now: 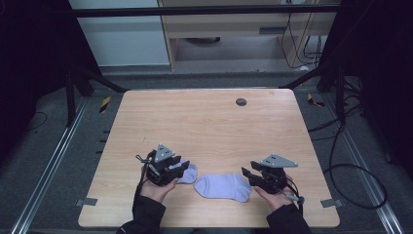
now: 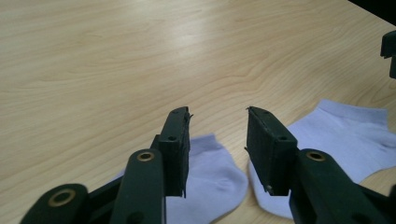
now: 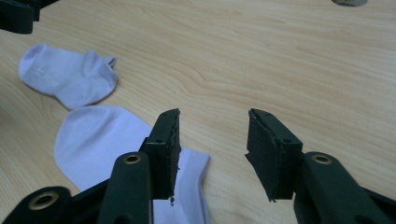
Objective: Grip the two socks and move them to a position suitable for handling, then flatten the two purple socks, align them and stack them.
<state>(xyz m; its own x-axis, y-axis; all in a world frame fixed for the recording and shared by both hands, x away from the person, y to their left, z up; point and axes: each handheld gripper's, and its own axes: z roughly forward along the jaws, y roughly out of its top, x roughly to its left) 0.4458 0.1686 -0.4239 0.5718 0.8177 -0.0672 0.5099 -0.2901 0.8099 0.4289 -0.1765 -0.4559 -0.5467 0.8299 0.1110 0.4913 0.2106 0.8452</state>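
Two pale lilac socks lie flat on the wooden table point(image 1: 209, 122), near its front edge, end to end. The larger sock point(image 1: 223, 187) lies between the two tongs, its one end just below the right gripper point(image 1: 252, 174); the smaller sock point(image 1: 188, 173) lies partly under the left gripper point(image 1: 181, 165). In the right gripper view the two socks appear nearly touching; whether they do cannot be told.

The tabletop is light wood grain, with a small round grey fitting point(image 1: 241, 102) far ahead of both tongs. Beyond the table stand a grey floor, black frame bars, loose cables point(image 1: 358, 170) and a wooden cabinet point(image 1: 243, 29).

Left gripper: jaws parted about halfway, nothing between them, poised above the smaller sock without contact visible. Released.

Right gripper: jaws likewise parted about halfway, bare table between them, the larger sock's end under the left-hand jaw in its own view. Released; nothing gripped.

Each tool is held by a hand in a dark sleeve point(image 1: 146, 209). Nothing stands between either gripper and the socks.
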